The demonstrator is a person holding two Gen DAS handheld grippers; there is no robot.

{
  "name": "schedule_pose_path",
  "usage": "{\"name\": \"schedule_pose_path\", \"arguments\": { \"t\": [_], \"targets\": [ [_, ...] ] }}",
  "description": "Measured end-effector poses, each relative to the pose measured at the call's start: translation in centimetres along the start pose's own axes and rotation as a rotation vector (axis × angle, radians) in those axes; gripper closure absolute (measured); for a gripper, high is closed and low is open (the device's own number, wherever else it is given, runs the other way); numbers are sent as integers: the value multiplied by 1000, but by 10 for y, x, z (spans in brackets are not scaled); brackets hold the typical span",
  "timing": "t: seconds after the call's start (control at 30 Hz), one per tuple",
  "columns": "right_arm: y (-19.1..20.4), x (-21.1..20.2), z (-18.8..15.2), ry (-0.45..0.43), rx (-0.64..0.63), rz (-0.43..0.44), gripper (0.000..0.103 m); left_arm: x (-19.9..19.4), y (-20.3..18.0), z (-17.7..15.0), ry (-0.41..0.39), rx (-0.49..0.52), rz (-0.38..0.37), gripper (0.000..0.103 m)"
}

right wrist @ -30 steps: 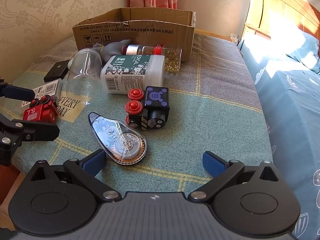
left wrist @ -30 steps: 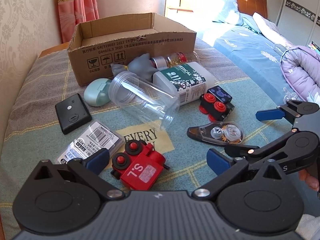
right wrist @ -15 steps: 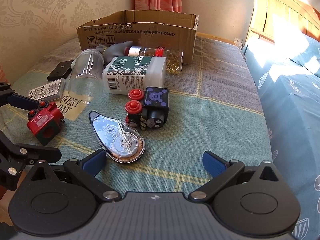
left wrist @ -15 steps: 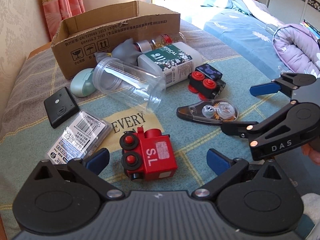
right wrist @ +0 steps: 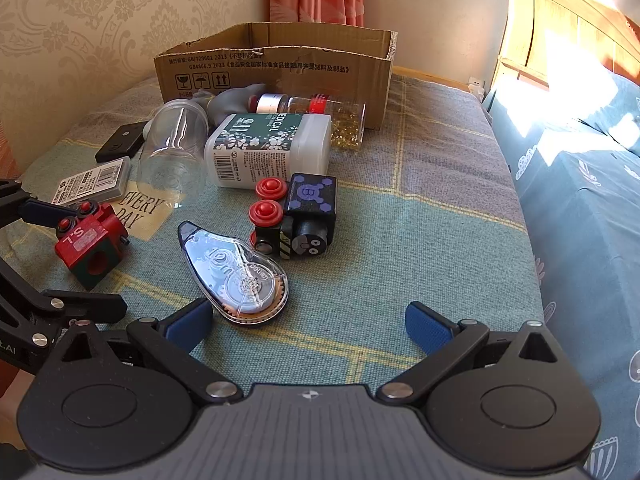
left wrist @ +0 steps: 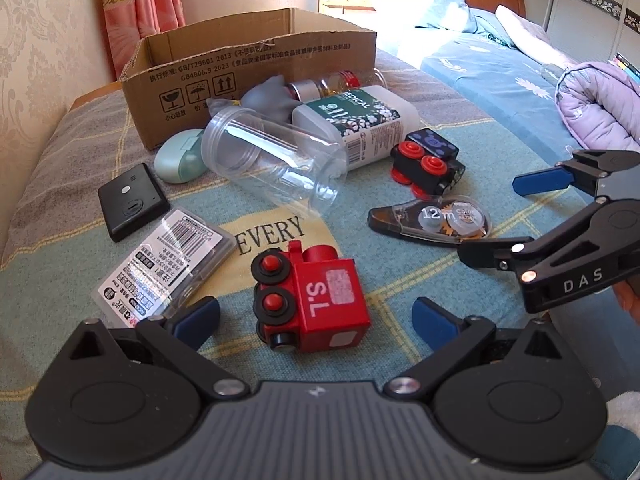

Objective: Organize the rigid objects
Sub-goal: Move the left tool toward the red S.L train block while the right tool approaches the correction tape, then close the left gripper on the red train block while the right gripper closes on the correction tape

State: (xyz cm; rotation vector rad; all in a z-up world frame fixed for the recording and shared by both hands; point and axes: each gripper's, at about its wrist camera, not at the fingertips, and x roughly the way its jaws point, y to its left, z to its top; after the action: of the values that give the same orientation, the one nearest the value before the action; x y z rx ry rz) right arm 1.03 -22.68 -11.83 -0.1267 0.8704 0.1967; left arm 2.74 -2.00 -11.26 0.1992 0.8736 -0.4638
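A red toy train point(left wrist: 320, 300) marked "S.L" lies tilted on the blanket between the fingers of my left gripper point(left wrist: 316, 320). Its jaws are closing, and a gap still shows on each side of the train. From the right wrist view the same train point(right wrist: 90, 244) sits between the left gripper's fingers point(right wrist: 44, 212). My right gripper point(right wrist: 310, 322) stands open with nothing between its pads, and a clear correction tape point(right wrist: 240, 276) lies just beyond its left finger. A black toy train point(right wrist: 300, 216) with red wheels rests behind the tape.
An open cardboard box point(left wrist: 256, 64) stands at the back. In front of it lie a clear jar point(left wrist: 272, 164), a white medical bottle point(left wrist: 360, 120), a grey soft toy point(left wrist: 268, 96), a mint case point(left wrist: 180, 156), a black device point(left wrist: 132, 200) and a barcoded flat case point(left wrist: 168, 268). A bed point(right wrist: 580, 184) runs along the right.
The red train has turned round and tipped up, and it now sits deeper between the left fingers. The left view has swung a little. The right gripper has not moved.
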Motion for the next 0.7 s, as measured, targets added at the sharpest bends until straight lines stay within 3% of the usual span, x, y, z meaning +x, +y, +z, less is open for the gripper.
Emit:
{"name": "schedule_pose_path", "arguments": {
  "t": [0.07,0.27,0.4,0.47,0.7],
  "targets": [
    [0,0,0,-1,0,0,0,-3,0,-1,-16,1,-5,16],
    [-1,0,-1,-9,-2,1,0,-6,-5,-2,-55,-11,17,38],
    [-4,1,0,-4,-6,4,0,-6,-4,-2,-69,-23,27,45],
    [-6,1,1,0,-1,-5,0,-7,-2,-2,-73,-26,40,54],
    [-13,-2,-3,0,21,-27,0,-9,0,-3,-71,-17,49,55]
  ]
}}
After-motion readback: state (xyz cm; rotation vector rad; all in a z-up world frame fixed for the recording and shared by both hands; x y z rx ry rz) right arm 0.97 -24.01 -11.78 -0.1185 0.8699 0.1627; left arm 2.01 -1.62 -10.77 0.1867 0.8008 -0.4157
